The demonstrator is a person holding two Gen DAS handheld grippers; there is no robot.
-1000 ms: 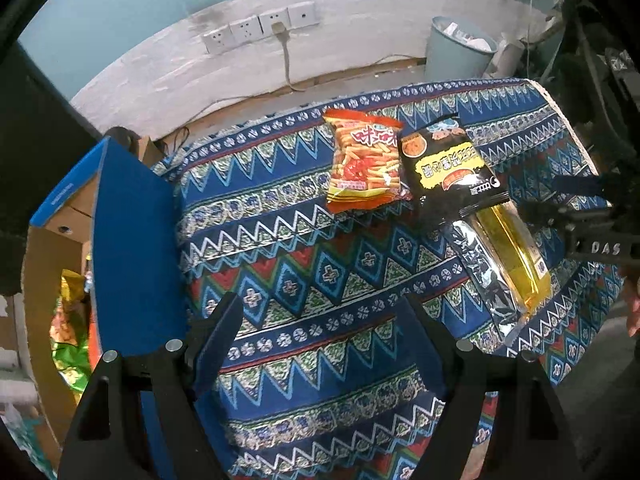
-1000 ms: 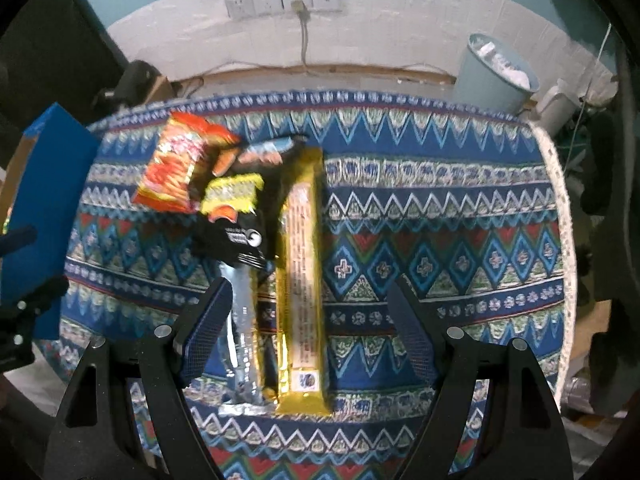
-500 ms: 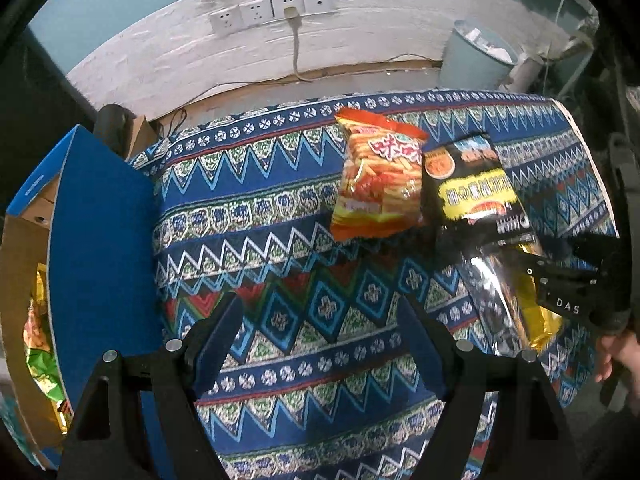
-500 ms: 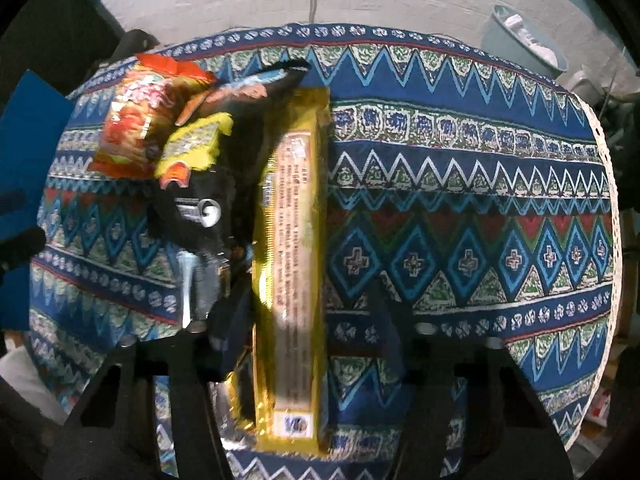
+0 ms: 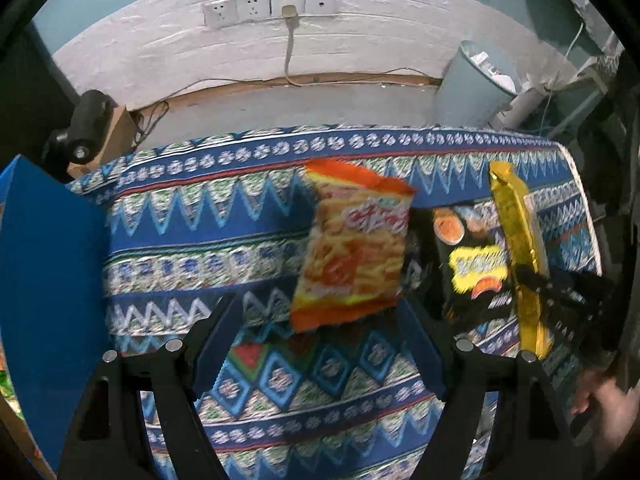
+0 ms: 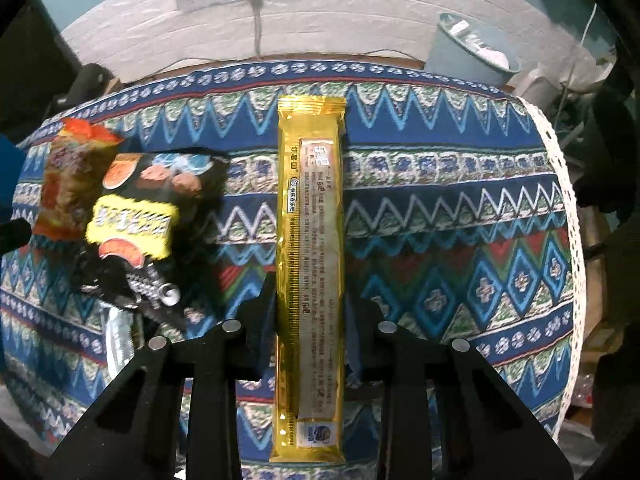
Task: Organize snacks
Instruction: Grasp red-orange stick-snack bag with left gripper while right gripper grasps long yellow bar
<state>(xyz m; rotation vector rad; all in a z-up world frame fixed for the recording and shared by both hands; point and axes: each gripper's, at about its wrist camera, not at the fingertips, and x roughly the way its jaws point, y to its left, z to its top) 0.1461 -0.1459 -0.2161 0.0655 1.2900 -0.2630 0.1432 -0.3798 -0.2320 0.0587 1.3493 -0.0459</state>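
My right gripper (image 6: pixel 310 312) is shut on a long gold snack packet (image 6: pixel 310 240), holding it near its lower third, lifted off the patterned tablecloth (image 6: pixel 460 208). The packet also shows in the left wrist view (image 5: pixel 520 256), tilted. A black snack bag with a yellow label (image 6: pixel 144 216) and an orange chip bag (image 6: pixel 68 184) lie to its left. My left gripper (image 5: pixel 320 344) is open and empty, just in front of the orange chip bag (image 5: pixel 356 252), with the black bag (image 5: pixel 472 264) to the right.
A blue-sided cardboard box (image 5: pixel 48 288) stands at the table's left edge. A grey waste bin (image 5: pixel 472 84) and wall sockets (image 5: pixel 272 8) are behind the table. A white lace trim (image 6: pixel 568 200) marks the table's right edge.
My right gripper has closed on the gold packet and lifted it away from the black bag. My left gripper has moved forward toward the orange chip bag.
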